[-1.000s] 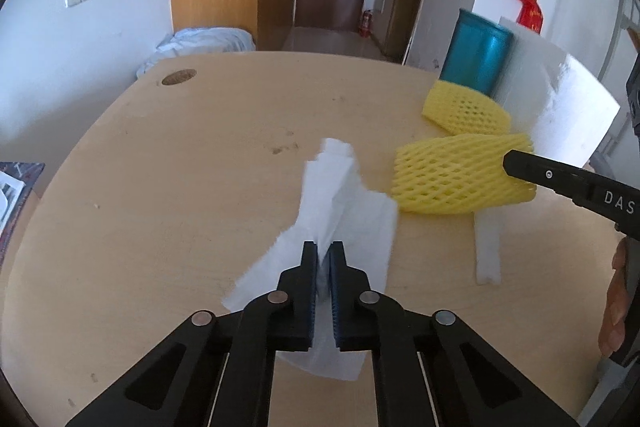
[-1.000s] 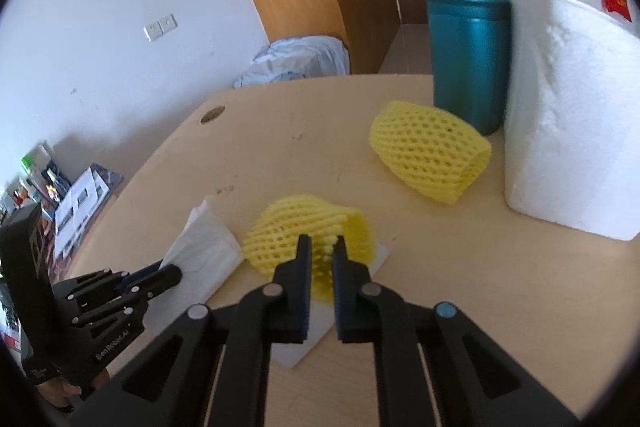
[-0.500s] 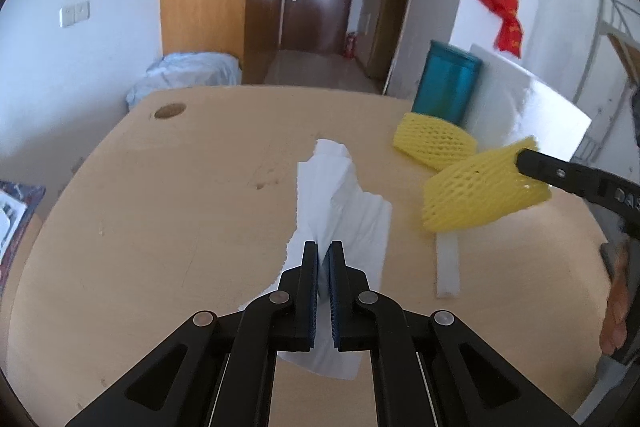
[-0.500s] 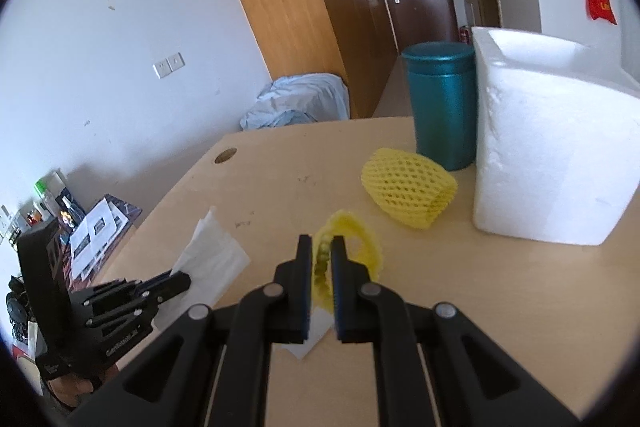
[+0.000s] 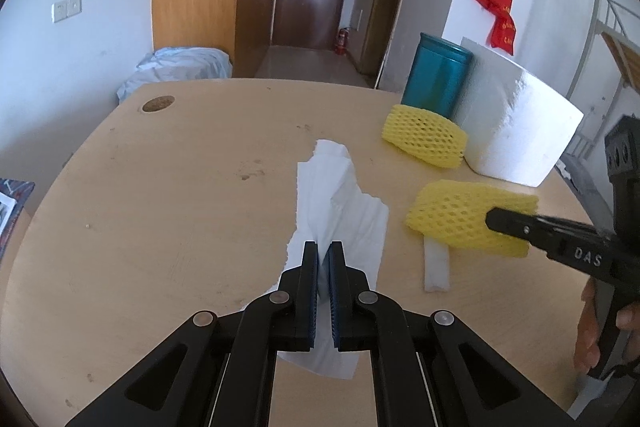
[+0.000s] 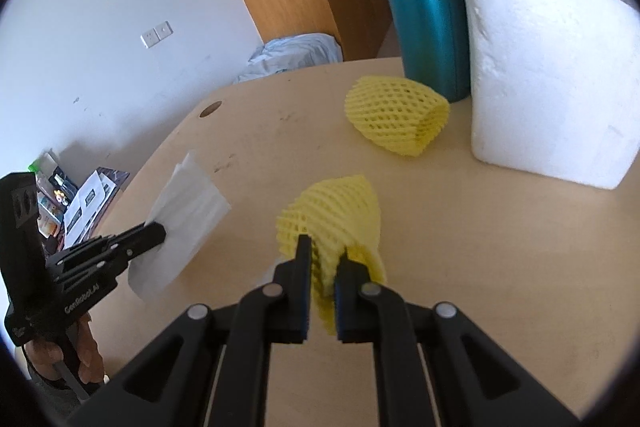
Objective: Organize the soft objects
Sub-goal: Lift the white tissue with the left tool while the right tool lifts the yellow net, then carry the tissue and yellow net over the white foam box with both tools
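Note:
A white paper-like sheet (image 5: 340,195) stretches away across the wooden table (image 5: 180,187), and my left gripper (image 5: 324,251) is shut on its near end. In the right wrist view the same sheet (image 6: 188,203) hangs from the left gripper (image 6: 158,229) with its near end raised. My right gripper (image 6: 322,251) is shut on a yellow foam net sleeve (image 6: 340,211), held just above the table. From the left wrist view that held net (image 5: 460,223) sits over a white foam strip (image 5: 436,263). A second yellow net (image 6: 396,119) lies further back.
A white styrofoam block (image 6: 540,87) and a teal canister (image 6: 428,31) stand at the back right, right behind the second net (image 5: 424,141). A cable hole (image 5: 158,103) marks the far left corner. Books lie off the table's left edge (image 6: 84,211).
My right gripper has lifted the yellow net off the white strip and carried it a little toward the block. The left gripper has kept its hold on the sheet.

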`<state>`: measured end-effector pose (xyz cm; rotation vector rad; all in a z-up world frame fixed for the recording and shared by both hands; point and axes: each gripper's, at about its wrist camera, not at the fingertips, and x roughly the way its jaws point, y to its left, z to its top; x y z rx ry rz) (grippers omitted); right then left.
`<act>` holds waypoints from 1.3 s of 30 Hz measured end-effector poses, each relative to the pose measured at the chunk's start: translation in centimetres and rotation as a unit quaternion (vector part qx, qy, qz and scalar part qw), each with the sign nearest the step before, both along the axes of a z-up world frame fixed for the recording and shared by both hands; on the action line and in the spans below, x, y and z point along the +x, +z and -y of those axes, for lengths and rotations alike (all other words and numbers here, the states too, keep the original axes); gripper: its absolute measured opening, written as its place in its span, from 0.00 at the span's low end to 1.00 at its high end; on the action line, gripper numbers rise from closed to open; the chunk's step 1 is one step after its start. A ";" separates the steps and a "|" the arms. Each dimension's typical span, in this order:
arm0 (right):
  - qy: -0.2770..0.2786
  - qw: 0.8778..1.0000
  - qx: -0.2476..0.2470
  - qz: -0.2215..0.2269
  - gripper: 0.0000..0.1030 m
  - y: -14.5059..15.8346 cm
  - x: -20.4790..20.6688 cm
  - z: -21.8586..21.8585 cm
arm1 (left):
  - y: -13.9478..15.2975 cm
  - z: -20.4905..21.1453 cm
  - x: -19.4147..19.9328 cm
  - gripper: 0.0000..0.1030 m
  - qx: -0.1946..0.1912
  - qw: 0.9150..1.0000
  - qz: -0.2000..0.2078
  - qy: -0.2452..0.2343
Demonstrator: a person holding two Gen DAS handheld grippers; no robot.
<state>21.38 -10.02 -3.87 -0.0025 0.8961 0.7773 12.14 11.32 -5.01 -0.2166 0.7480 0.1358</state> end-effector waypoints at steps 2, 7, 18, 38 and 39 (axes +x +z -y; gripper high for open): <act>0.005 1.000 -0.005 -0.002 0.31 -0.1 0.2 -0.5 | -0.1 0.1 0.0 0.05 -0.001 1.000 0.000 -0.003; 0.010 1.000 0.012 -0.009 0.58 -0.6 0.5 -0.8 | -0.4 0.2 0.0 0.05 0.002 1.000 0.000 -0.006; 0.015 0.999 0.045 0.016 0.06 1.3 -0.7 0.2 | 0.1 0.4 -0.2 0.05 0.002 1.000 0.008 -0.008; -0.027 0.995 0.053 0.078 0.06 4.8 -4.9 3.6 | 4.4 3.5 -2.9 0.05 0.008 0.998 0.056 -0.030; -0.029 0.995 0.057 0.082 0.06 5.1 -5.1 3.9 | 4.7 3.7 -3.1 0.05 0.010 0.998 0.060 -0.031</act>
